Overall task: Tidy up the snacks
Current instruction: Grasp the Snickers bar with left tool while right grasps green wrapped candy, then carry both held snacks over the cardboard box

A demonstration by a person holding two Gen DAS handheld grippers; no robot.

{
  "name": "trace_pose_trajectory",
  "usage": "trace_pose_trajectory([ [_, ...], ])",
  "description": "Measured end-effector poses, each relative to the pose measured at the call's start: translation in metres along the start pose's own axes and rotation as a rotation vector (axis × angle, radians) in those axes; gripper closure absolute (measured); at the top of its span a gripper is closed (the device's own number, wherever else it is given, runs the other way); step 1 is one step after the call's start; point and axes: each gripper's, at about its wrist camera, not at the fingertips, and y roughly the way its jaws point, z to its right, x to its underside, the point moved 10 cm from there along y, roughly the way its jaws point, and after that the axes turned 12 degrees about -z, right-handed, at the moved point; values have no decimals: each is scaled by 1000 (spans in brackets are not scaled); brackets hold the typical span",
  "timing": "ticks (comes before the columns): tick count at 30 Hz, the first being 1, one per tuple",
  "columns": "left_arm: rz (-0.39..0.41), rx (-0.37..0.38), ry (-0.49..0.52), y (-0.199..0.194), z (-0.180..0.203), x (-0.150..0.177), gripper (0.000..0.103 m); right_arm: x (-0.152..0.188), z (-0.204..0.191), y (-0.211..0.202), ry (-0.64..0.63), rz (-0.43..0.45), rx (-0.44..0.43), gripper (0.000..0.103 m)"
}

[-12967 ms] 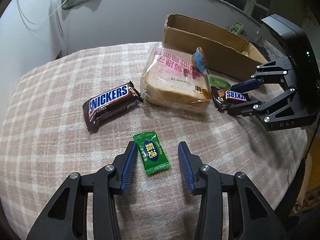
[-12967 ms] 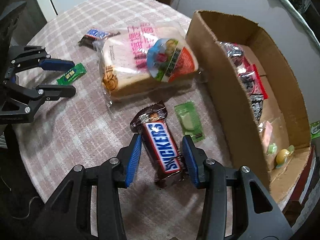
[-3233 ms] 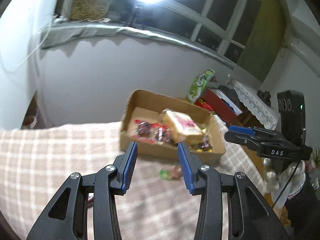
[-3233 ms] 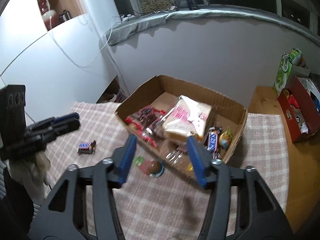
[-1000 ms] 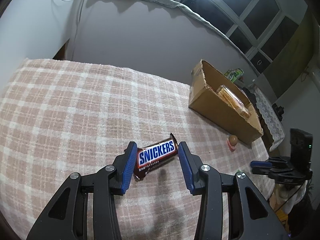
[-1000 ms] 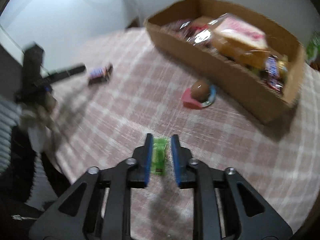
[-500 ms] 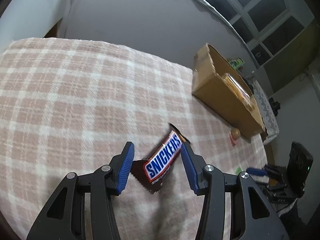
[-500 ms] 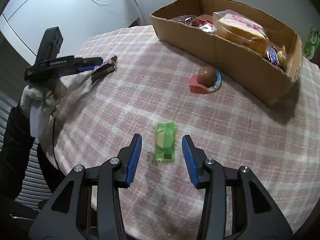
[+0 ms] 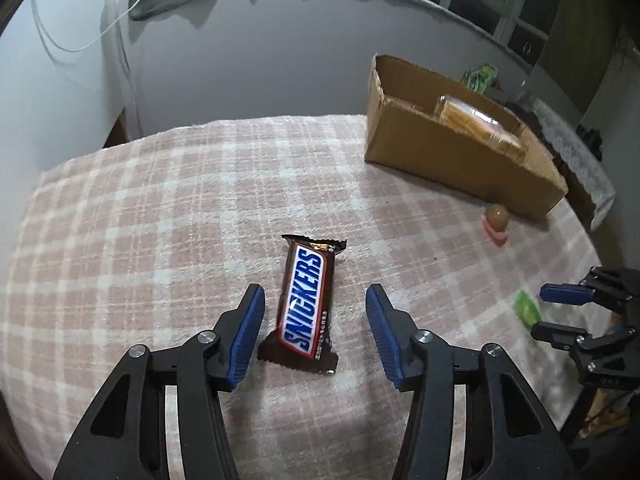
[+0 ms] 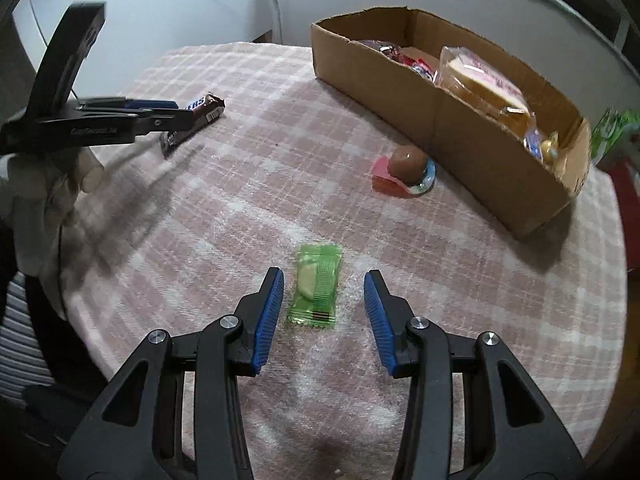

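Blue-padded left tool [image 9: 315,322] is spread wide, jaws apart on either side of a Snickers bar [image 9: 305,304], neither pad touching the wrapper. Bar lies flat on the pink plaid cloth [image 9: 160,208] that covers the surface, long axis running away from the camera, crimped end far.

Right tool [image 10: 324,306] also spread wide, straddling a green candy packet [image 10: 316,286] that lies flat on the cloth, gap on both sides, right gap bigger. Same packet shows as a green blur [image 9: 527,309] in the left wrist view, just in front of the right tool's fingertips.

Further out, a brown chocolate egg on a pink and blue wrapper [image 10: 405,170] sits on the cloth just beside the long wall of the cardboard box [image 10: 440,116]; cannot tell whether it touches the wall. Left wrist view shows the same egg [image 9: 497,218] near the box's near corner.

Box is open-topped, at the far side of the surface. Inside: a bagged bread loaf [image 10: 484,88] leaning along the middle, red shiny packets [image 10: 400,56] at the far end, small blue and yellow wrapped sweets [image 10: 542,144] at the near end.

Right wrist view also catches the left tool side-on at left, held by a white-gloved hand [image 10: 44,196], Snickers bar at its tip.

Grey wall [image 9: 248,68] behind, white cables hanging at left.
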Motion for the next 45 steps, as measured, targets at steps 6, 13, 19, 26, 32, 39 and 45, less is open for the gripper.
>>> trace_pose_trajectory([
  [6,-6,-29,5,9,4,-1,52,-2,-8,9,-39,-34,35,66],
  [13,11,-61,15,11,3,4,75,-1,-4,6,-45,-35,42,80],
  [19,16,-60,41,9,7,9,76,-2,-3,6,-49,-36,56,81],
  [26,32,-42,34,4,7,12,76,-6,-1,6,-33,-30,46,82],
  [32,70,-15,22,-13,10,13,76,-11,2,-2,-13,2,23,82],
  [39,117,26,33,-33,23,0,76,-18,7,-23,-7,51,27,82],
  [45,160,54,57,-48,42,-31,76,-38,28,-55,24,130,44,82],
])
